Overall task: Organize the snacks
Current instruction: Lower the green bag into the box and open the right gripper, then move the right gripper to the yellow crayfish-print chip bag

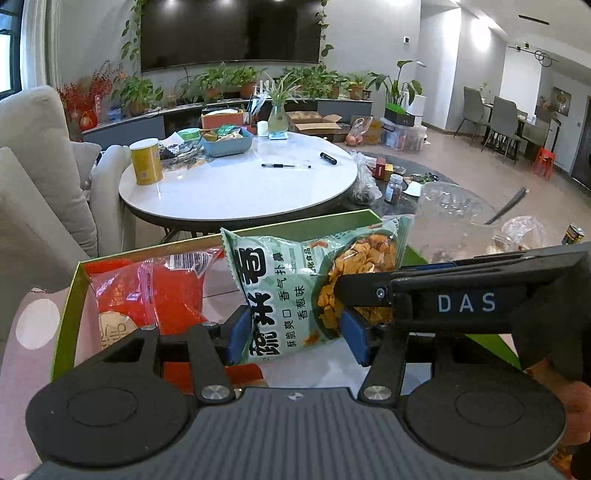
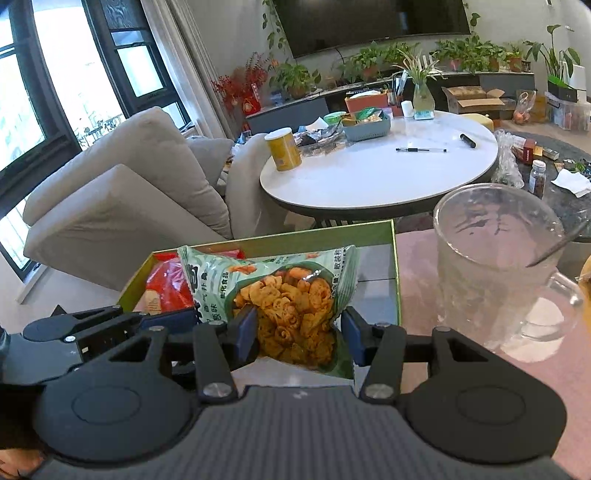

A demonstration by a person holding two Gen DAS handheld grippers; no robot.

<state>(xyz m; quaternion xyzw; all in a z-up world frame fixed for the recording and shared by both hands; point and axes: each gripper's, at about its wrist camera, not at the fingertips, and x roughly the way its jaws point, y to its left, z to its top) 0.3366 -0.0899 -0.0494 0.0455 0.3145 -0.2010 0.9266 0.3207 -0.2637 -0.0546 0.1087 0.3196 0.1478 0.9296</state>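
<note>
Green snack bag [image 2: 291, 295] gripped between right gripper [image 2: 299, 332] pads over green-rimmed box [image 2: 395, 266] for stowing beside red packet [image 1: 155, 291]; left gripper [image 1: 291, 332] pads straddling bag, contact unclear.

Illumination: daylight is entering through the tall dark-framed windows [image 2: 55, 92], which are blowing out to white.
Ceiling light: spots are reflecting on the black wall-mounted television screen [image 1: 229, 33].
Glare: the round white glossy tabletop [image 1: 236, 184] is showing soft sheen.
Distortion: straight edges are bowing towards the corners, which are darkening.
Focus: both views are staying fairly sharp, with the far dining area softening.
</note>
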